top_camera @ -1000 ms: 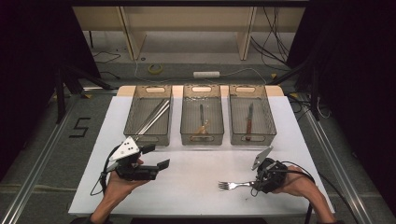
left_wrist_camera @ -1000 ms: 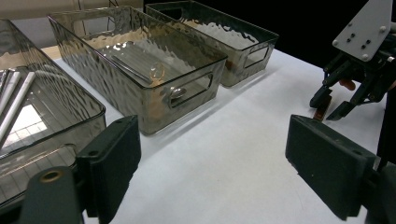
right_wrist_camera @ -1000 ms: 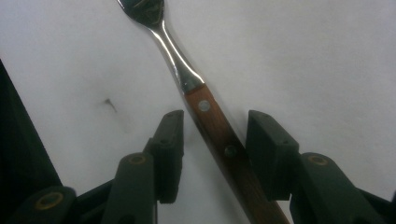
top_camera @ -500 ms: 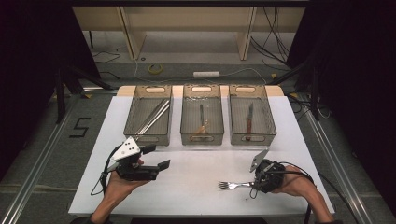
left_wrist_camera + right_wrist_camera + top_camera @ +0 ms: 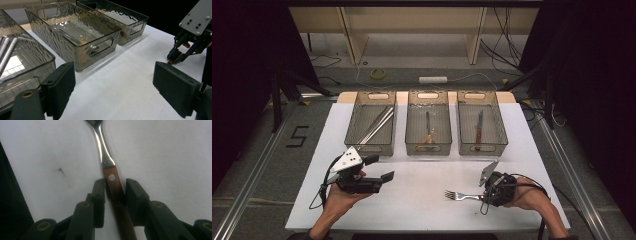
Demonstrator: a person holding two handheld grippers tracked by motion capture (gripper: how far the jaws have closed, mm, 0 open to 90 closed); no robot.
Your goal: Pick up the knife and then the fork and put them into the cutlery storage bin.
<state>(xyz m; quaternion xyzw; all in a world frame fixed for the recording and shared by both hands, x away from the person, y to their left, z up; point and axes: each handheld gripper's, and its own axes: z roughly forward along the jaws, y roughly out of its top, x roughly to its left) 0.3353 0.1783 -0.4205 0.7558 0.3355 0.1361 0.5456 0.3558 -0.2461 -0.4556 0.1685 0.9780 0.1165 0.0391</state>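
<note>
Near the table's (image 5: 422, 210) front edge toward its right corner, the right gripper's (image 5: 113, 195) jaws have just been closing around the fork's (image 5: 462, 195) wooden handle, nearly clamped; a lift looks imminent. The left gripper (image 5: 113, 87) hangs wide open, empty.

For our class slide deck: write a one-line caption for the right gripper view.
Right claw has just been closing around the wooden handle of a fork lying on the white table.

White rectangular bench (image 5: 422, 200) on a grey carpeted floor (image 5: 257, 150) bearing a black numeral 5 marking (image 5: 298, 136). Behind — a pale wooden shelving unit (image 5: 412, 30), loose black cables (image 5: 507, 35), a yellow tape roll (image 5: 378, 73). Surroundings dark; light falls from above.
</note>
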